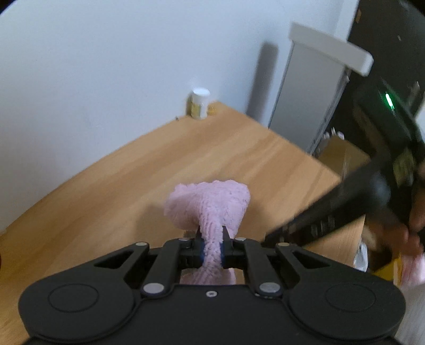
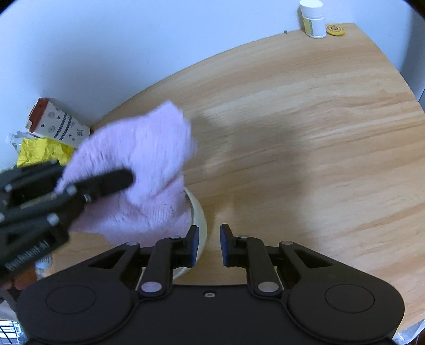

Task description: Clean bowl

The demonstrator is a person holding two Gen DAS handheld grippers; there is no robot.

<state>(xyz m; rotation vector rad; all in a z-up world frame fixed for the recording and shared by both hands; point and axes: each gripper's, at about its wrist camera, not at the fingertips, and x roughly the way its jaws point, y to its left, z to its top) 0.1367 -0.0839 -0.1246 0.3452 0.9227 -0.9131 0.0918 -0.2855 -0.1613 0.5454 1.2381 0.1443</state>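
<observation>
Bowl first: it is cream-white, smooth and round, and I see only a curved bit of its rim. It sits on the wooden table, close in front of my right gripper. Most of it hides under the pink cloth and behind my gripper's black body. I cannot tell if it is clean inside.

The cloth is soft and fuzzy, like a fluffy towel, with little ribs in it. My left gripper pinches it tight between its two blue pads, so the cloth bunches thin in the middle and fans out wide past the tips. In my right camera the cloth hangs down onto the bowl.

My right gripper holds nothing. Its two fingers stand apart with a gap between them, and one blue pad sits just over the bowl's rim.

The table is light brown with long wavy wood lines. Far back by the white wall stands a small white bottle with a yellow label, and a flat yellow round thing lies beside it. On the left edge lie a patterned paper box and crumpled yellow paper.
</observation>
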